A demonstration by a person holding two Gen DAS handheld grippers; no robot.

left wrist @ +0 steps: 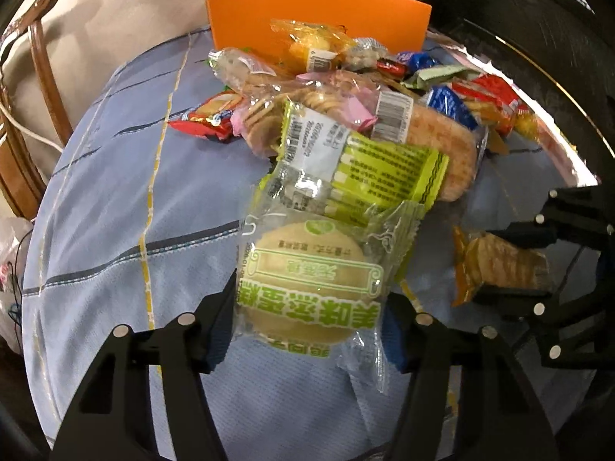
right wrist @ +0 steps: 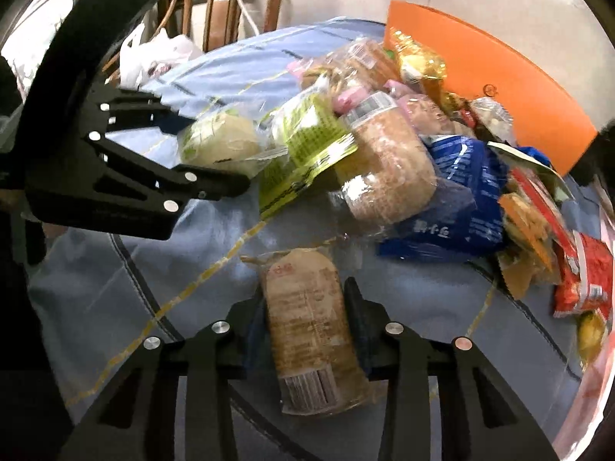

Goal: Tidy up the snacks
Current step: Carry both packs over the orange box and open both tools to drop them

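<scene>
A clear packet with green print holding a round pale cake [left wrist: 307, 269] lies on the blue striped cloth [left wrist: 115, 230] at the near end of the snack pile. My left gripper [left wrist: 307, 299] is shut on it, one pad on each side. The right wrist view shows the same grip, the left gripper [right wrist: 215, 153] around the cake packet [right wrist: 219, 142]. My right gripper [right wrist: 303, 296] is shut on a long clear packet of brown crackers [right wrist: 307, 326] lying apart from the pile. From the left wrist, the right gripper [left wrist: 488, 261] and its cracker packet [left wrist: 499, 265] sit at the right edge.
A heap of mixed snack packets [left wrist: 346, 88] covers the far half of the cloth, among them a blue packet [right wrist: 461, 192] and red ones [right wrist: 588, 276]. An orange container wall [left wrist: 319, 11] stands behind the heap. A wooden chair [left wrist: 42, 77] and a white plastic bag [right wrist: 153, 53] are beyond the table edge.
</scene>
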